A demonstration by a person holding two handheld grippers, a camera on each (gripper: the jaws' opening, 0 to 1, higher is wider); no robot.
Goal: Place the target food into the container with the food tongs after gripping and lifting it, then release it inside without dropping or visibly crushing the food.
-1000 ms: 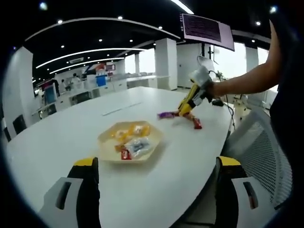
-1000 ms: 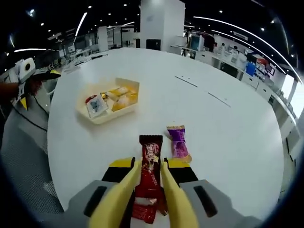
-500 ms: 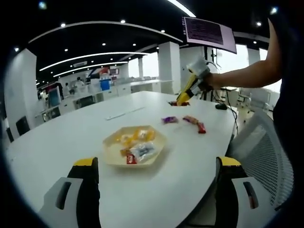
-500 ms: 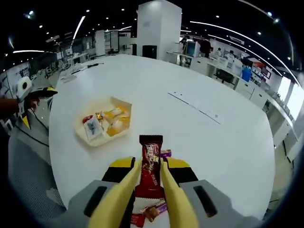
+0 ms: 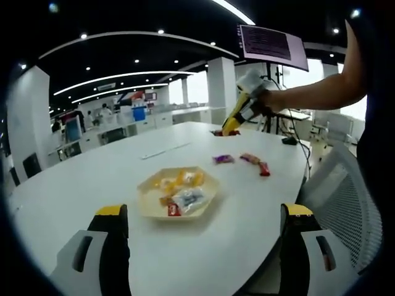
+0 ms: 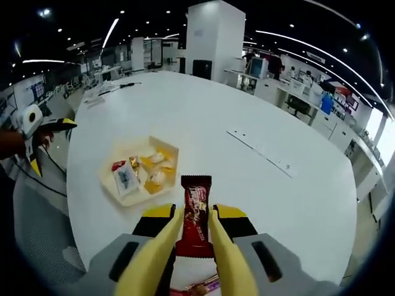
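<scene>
My right gripper [image 6: 196, 216] is shut on a red snack bar [image 6: 196, 209], held upright between the yellow tongs well above the white table. The pale tray [image 6: 123, 198], with several wrapped snacks in it, lies ahead and to the left below the bar. In the left gripper view the same tray [image 5: 143, 196] sits mid-table just beyond my left gripper [image 5: 205, 216], whose jaws stand wide open with nothing between them. Far right, a person's hand holds the right gripper [image 5: 233, 125] high with the red bar [image 5: 225, 132] at its tip.
A purple snack [image 5: 223, 159] and two orange-red ones [image 5: 250, 158] [image 5: 264, 169] lie on the table right of the tray. A mesh chair [image 5: 345, 197] stands at the near right table edge. A dark mouse [image 5: 289, 140] with a cable rests at the far end.
The right gripper has risen from the table with the red bar held in it and moved away from the loose snacks towards the tray. The left gripper stays open and nearly still.
</scene>
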